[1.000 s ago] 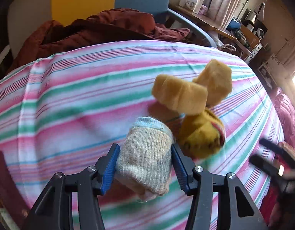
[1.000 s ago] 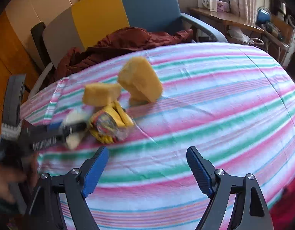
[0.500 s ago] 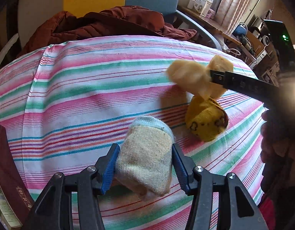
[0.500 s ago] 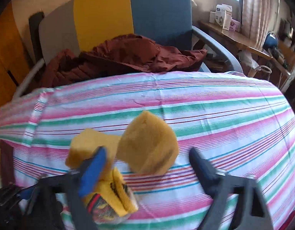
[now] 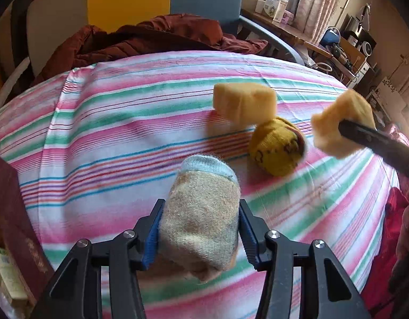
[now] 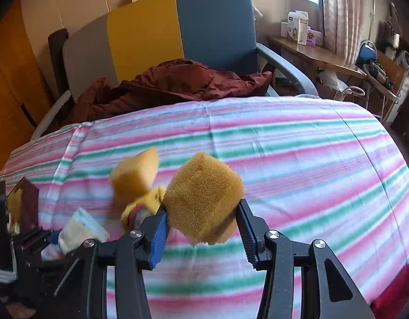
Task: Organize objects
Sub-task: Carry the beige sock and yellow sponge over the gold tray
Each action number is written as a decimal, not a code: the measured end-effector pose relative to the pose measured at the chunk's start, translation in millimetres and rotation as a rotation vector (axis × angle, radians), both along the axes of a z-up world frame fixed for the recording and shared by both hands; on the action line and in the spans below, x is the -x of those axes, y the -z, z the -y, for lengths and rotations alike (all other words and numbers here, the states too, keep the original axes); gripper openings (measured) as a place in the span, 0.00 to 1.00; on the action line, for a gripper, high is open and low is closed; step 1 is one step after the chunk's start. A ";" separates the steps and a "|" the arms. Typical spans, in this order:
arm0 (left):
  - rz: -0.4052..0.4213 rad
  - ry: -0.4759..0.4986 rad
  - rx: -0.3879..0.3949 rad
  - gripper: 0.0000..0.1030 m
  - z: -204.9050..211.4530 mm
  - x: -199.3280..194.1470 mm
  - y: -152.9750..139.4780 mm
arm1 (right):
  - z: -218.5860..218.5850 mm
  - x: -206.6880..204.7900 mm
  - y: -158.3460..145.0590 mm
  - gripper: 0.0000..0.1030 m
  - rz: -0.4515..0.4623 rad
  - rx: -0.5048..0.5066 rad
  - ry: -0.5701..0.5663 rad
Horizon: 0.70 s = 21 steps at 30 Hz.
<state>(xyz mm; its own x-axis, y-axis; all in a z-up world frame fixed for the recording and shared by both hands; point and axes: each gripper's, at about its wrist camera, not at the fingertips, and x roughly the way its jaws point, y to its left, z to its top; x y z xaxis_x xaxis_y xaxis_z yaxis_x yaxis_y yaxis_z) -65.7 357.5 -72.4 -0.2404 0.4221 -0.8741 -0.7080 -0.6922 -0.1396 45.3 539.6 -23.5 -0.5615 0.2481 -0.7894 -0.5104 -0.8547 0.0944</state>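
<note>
My left gripper (image 5: 200, 207) grips a rolled beige sock (image 5: 204, 186) with a pale blue cuff, low over the striped bed sheet (image 5: 111, 133); its jaws are closing, pads pressed into the sock. The jaws of my right gripper (image 6: 201, 210) are also closing, on a yellow sponge block (image 6: 204, 194), which it holds above the sheet (image 6: 310, 159). In the left wrist view that sponge (image 5: 340, 127) hangs at the right. A second sponge (image 5: 244, 103) leans on a rolled yellow sock (image 5: 276, 146) lying on the bed. The right wrist view shows both, the sponge (image 6: 135, 172) and the sock (image 6: 143, 207).
A maroon jacket (image 6: 177, 82) lies on a chair with a yellow and blue back (image 6: 177, 32) beyond the bed's far edge. A wooden desk (image 6: 324, 58) with boxes stands at the right. A dark red book (image 5: 15, 212) stands at the left edge, red fabric (image 5: 390, 226) at the right.
My right gripper, open a second ago, closed on one sponge and carried it up and to the right, away from the pile. My left gripper shifted a little with the beige sock.
</note>
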 end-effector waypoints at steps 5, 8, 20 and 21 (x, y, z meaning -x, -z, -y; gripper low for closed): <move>-0.031 0.001 -0.036 0.51 16.3 -16.4 -18.6 | 18.8 -20.1 6.1 0.48 0.007 0.028 -0.008; -0.064 -0.002 -0.058 0.51 29.1 -28.2 -34.0 | 29.8 -26.5 10.3 0.48 0.012 0.043 -0.017; -0.239 -0.059 -0.100 0.51 87.4 -65.4 -79.4 | 79.8 -38.1 10.7 0.48 -0.019 0.094 -0.100; -0.244 -0.065 -0.102 0.51 91.8 -66.7 -80.9 | 84.5 -38.4 10.5 0.48 -0.024 0.101 -0.109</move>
